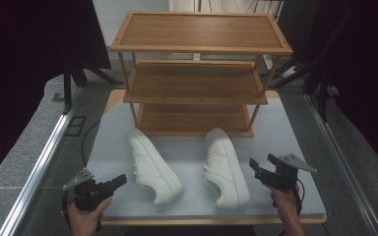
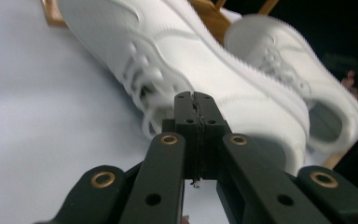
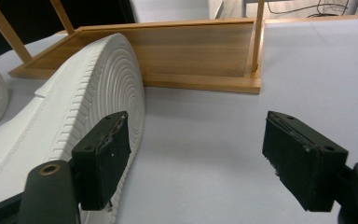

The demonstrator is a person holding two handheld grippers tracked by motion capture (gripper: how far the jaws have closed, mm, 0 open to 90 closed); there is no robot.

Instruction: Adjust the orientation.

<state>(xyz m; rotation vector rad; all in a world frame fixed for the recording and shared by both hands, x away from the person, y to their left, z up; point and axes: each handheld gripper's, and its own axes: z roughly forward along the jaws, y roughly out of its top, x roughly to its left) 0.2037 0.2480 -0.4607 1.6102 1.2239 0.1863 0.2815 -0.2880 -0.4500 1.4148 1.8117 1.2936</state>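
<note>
Two white sneakers lie on their sides on the grey table [image 1: 285,132], soles turned right. My left gripper [image 1: 120,180] is near the front left edge, a short way left of the left sneaker [image 1: 153,165]. In the left gripper view its jaws [image 2: 196,100] are pressed together with nothing between them, pointing at the laces of the near sneaker [image 2: 177,51]. My right gripper [image 1: 262,161] stands open just right of the right sneaker [image 1: 225,167]. In the right gripper view its jaws [image 3: 198,123] are wide apart, and the left one is beside that sneaker's ribbed sole [image 3: 74,107].
A three-shelf wooden shoe rack [image 1: 197,49] stands at the back of the table, and its bottom shelf [image 3: 191,51] lies just beyond the sneakers. Metal rails run along both sides of the table. Dark curtains hang at left and right.
</note>
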